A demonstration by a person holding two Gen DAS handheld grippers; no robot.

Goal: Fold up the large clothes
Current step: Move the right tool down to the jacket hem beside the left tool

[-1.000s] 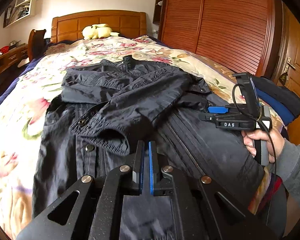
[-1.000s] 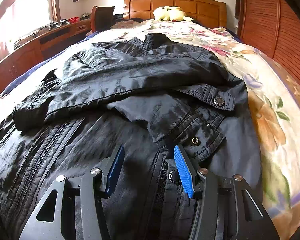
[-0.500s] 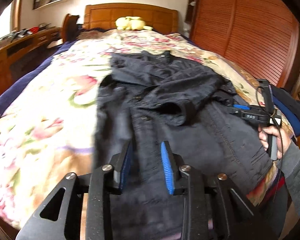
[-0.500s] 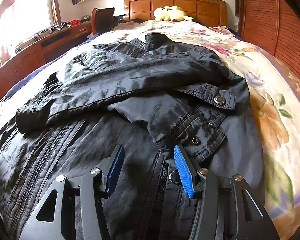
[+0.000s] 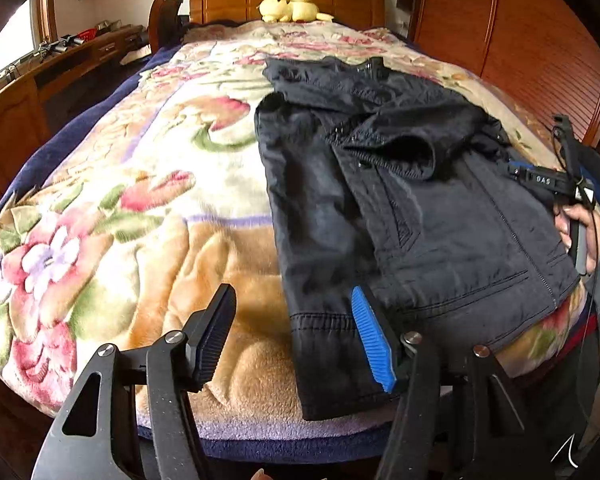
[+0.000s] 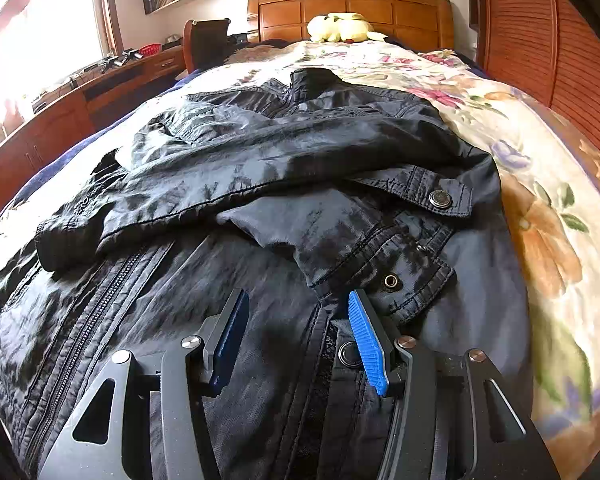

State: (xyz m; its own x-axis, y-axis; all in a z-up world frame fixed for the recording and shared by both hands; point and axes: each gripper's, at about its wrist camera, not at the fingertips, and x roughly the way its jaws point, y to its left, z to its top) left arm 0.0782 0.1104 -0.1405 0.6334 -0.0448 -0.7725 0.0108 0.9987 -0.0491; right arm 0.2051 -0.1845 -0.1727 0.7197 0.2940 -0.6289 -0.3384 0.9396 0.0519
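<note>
Two grippers are in play, so left first: the left gripper [image 5: 294, 332] hangs over the foot edge of the bed [image 5: 100, 240], its jaws opening with nothing pinched, straddling the jacket's bottom-left hem corner [image 5: 324, 344]. The dark jacket [image 5: 400, 184] runs lengthwise up the bed, collar toward the headboard, sleeves already folded across its chest. Over on the right, the right gripper [image 6: 294, 338] sits half-wide above the front placket near the hem, holding nothing. Left one looks better placed to grab the hem, I'd guess.
</note>
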